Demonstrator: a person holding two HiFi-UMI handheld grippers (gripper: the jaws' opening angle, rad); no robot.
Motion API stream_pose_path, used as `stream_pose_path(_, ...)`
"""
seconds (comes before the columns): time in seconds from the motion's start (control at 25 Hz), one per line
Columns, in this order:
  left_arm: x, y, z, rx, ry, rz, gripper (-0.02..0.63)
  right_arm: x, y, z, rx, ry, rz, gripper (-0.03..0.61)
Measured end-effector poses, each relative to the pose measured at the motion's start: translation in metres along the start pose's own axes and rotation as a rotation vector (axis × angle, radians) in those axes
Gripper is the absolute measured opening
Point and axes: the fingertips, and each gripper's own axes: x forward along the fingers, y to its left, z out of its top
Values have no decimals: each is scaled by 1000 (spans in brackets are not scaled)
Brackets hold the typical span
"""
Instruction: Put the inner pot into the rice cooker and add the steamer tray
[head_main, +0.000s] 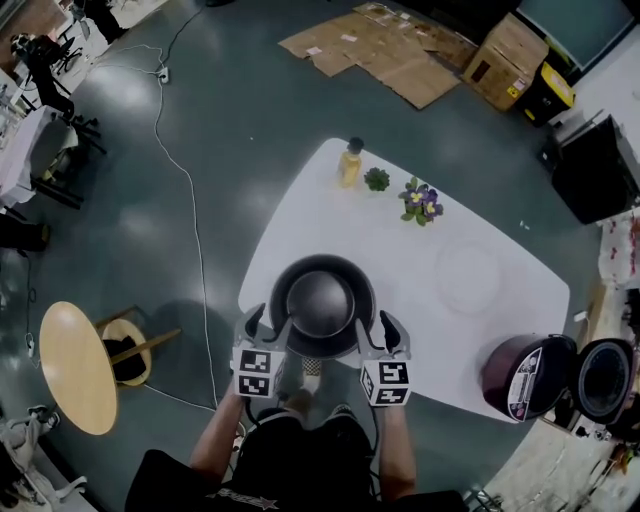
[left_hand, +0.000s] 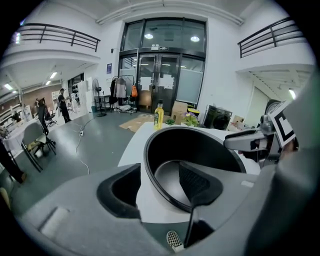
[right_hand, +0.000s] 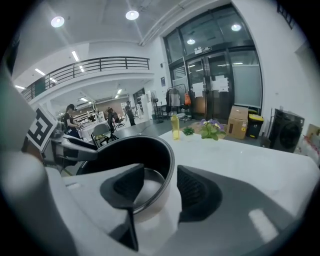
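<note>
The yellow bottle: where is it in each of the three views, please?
Head view: yellow bottle at upper centre, on the far end of the white table.
Left gripper view: bottle at upper centre, beyond the inner pot.
Right gripper view: bottle at centre, left of the purple flowers.
Shared landmark: the inner pot, nearer than the bottle in every view.

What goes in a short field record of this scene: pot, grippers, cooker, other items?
inner pot: empty, upright, at the white table's near edge
left gripper: open, jaws astride the pot's rim
right gripper: open, astride the opposite rim
rice cooker: by the table's right end, lid open
other items: yellow bottle, green plant, flowering plant, far edge
</note>
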Motion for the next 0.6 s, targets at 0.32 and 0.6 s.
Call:
stream_pose_path(0.32, 13, 3, -17, -2, 67, -29, 149, 10, -8, -15, 3, 81, -38, 109)
stream_pose_path(0.6, 12, 5, -16, -6, 47, -33, 143, 10, -7, -14, 18, 86, -54, 101)
